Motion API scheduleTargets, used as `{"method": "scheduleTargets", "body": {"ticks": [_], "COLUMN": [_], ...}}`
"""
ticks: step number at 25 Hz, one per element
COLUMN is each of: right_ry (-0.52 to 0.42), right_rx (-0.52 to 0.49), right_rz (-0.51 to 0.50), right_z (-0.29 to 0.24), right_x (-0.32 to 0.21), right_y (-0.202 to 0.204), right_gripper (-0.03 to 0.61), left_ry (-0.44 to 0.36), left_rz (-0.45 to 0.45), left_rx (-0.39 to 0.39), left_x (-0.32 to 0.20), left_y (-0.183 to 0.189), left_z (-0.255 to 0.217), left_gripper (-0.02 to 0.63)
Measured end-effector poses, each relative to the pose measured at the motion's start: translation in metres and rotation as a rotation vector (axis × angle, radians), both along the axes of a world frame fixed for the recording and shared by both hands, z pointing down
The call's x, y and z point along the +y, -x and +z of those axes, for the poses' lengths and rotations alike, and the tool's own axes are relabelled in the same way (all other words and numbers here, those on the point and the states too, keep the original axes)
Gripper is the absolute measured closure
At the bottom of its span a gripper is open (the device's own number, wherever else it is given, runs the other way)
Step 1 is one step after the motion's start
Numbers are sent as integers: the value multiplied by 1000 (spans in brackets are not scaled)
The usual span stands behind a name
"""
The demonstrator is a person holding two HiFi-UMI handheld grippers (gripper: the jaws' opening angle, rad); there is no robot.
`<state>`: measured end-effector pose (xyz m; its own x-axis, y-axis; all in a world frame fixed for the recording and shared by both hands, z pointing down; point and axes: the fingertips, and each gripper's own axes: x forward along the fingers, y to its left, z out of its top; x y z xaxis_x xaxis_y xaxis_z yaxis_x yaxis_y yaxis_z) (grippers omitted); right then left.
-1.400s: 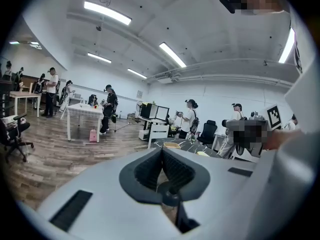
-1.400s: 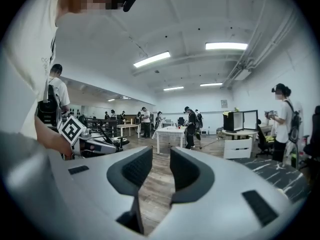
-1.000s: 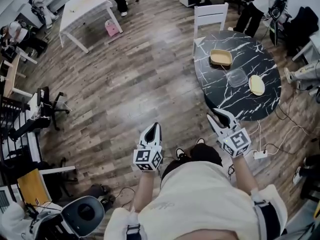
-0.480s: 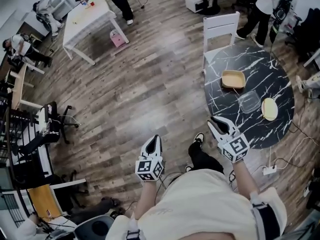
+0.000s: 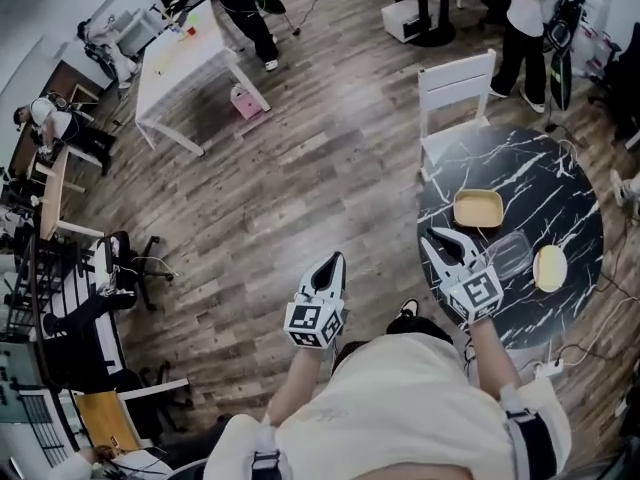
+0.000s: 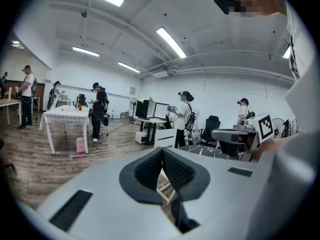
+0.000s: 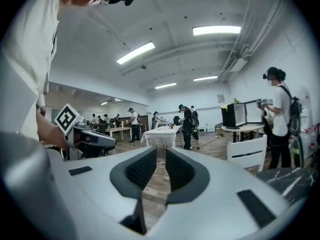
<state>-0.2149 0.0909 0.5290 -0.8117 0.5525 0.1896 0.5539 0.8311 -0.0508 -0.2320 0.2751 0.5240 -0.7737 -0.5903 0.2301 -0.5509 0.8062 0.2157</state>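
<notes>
- Head view: the person has walked in, and the round marble table (image 5: 570,183) sits closer than a second ago. The right gripper (image 5: 438,240) now hangs over its near edge, just beside the tan tray (image 5: 478,208) and the clear container (image 5: 510,253), with a pale plate (image 5: 550,268) further along. The left gripper (image 5: 333,265) hovers over bare floor, well apart from the table.
- Left gripper view: pads pressed together at the tips, nothing between them. The white chair (image 6: 165,134) has drawn nearer.
- Right gripper view: fingers a slim gap apart, narrower than before, and empty.
</notes>
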Motion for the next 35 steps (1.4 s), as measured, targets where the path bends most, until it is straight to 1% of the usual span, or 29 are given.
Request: {"method": "scheduleTargets", "body": {"ticks": [3, 7, 9, 14, 18, 21, 23, 25, 27, 31, 35], "right_ry": [47, 55, 64, 46, 71, 78, 73, 70, 62, 42, 31], "right_rx": [32, 48, 57, 63, 95, 101, 98, 95, 96, 132, 160], "right_rz": [79, 187, 259, 429, 600, 728, 798, 870, 953, 1123, 1273], "right_z": [10, 17, 17, 20, 27, 20, 16, 13, 9, 16, 22], "right_x": [-31, -63, -78, -111, -138, -152, -160, -167, -173, -184, -191], "right_y": [9, 19, 17, 13, 7, 2, -1, -6, -18, -48, -87], "right_gripper": [525, 532, 535, 535, 548, 558, 560, 560, 558, 554, 546], "left_ry": [9, 22, 22, 15, 23, 6, -7, -23, -36, -37, -36], "left_rz": [63, 157, 237, 450, 630, 738, 795, 850, 905, 1004, 1121], "left_rx": [20, 39, 37, 31, 28, 12, 9, 17, 41, 92, 101], "left_x": [-28, -59, -82, -147, -194, -220, -236, -249, -261, -279, -301], "left_y": [15, 44, 55, 85, 107, 126, 137, 142, 141, 138, 125], "left_z": [9, 15, 13, 15, 22, 17, 17, 21, 30, 48, 54], "left_gripper": [597, 597, 597, 597, 597, 597, 597, 597, 597, 597, 597]}}
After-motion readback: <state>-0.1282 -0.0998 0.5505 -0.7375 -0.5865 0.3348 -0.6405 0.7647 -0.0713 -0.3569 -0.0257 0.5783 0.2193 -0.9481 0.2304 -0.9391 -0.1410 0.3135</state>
